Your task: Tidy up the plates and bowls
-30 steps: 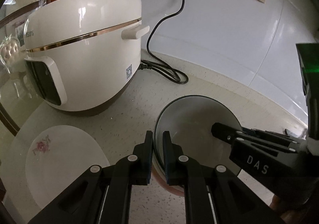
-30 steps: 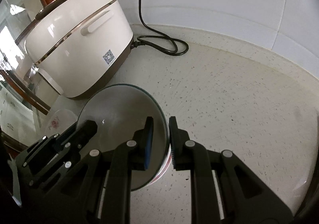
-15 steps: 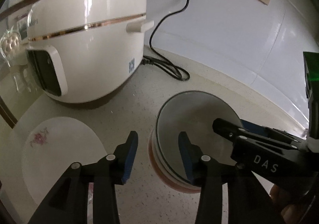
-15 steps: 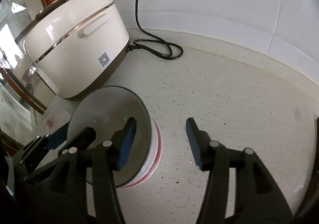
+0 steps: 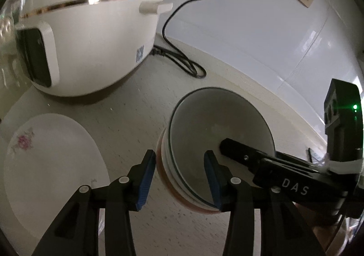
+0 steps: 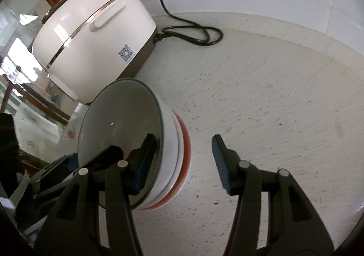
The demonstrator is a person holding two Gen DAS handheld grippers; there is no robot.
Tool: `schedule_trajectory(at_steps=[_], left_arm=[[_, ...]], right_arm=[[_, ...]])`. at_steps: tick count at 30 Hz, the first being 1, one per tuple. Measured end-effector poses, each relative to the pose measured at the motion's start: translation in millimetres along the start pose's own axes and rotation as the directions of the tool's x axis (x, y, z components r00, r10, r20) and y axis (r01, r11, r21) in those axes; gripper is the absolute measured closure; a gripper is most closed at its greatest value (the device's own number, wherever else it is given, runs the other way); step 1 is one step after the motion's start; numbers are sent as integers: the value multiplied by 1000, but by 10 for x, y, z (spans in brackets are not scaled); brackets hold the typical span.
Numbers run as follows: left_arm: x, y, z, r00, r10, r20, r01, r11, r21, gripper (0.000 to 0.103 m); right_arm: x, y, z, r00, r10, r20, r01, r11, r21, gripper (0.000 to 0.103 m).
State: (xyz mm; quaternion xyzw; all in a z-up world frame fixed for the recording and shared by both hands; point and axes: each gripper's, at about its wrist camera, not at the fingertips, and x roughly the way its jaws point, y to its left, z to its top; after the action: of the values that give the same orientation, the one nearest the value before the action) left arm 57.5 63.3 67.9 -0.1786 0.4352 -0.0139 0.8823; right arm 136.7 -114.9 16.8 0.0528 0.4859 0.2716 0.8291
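Blue-padded, our left gripper [image 5: 179, 172] and right gripper [image 6: 183, 160] both stand spread, straddling opposite rims of the nested bowls [image 5: 218, 137] at six o'clock on the counter [image 6: 261, 87]. Withdrawing carelessly, a pad may snag a rim and tip them; a plate [image 5: 50, 165] lies at nine o'clock, the cooker [image 5: 91, 28] at eleven.

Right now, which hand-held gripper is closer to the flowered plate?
Left. The left hand-held gripper is open at the bowl stack's rim beside the flowered plate; the right hand-held gripper straddles the stack's far side.

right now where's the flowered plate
In the left wrist view, the flowered plate lies flat on the counter at lower left, in front of the rice cooker, left of the stacked bowls.
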Motion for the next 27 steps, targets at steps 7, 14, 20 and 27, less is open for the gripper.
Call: schedule_trajectory(at_steps=[7,14,20,27], left_arm=[[212,149,90,970,-154,-189,142,987,-75,48],[292,260,80,951,-212,-225,174,968,-179,56],[176,299,100,945,-236,-228,193,962,-196,58],[-390,427,262,968,-194,-158,162,967,-196,58]], right_arm=[[93,-92,-5,987,153,-58,-149,987,66,58],[74,-130,-15,981,182,-67,-174,978,113,59],[-30,-56,27,983,169,-67,-159,978,135,59],[-266,434,192,982,179,-56,-175,981,81,59]])
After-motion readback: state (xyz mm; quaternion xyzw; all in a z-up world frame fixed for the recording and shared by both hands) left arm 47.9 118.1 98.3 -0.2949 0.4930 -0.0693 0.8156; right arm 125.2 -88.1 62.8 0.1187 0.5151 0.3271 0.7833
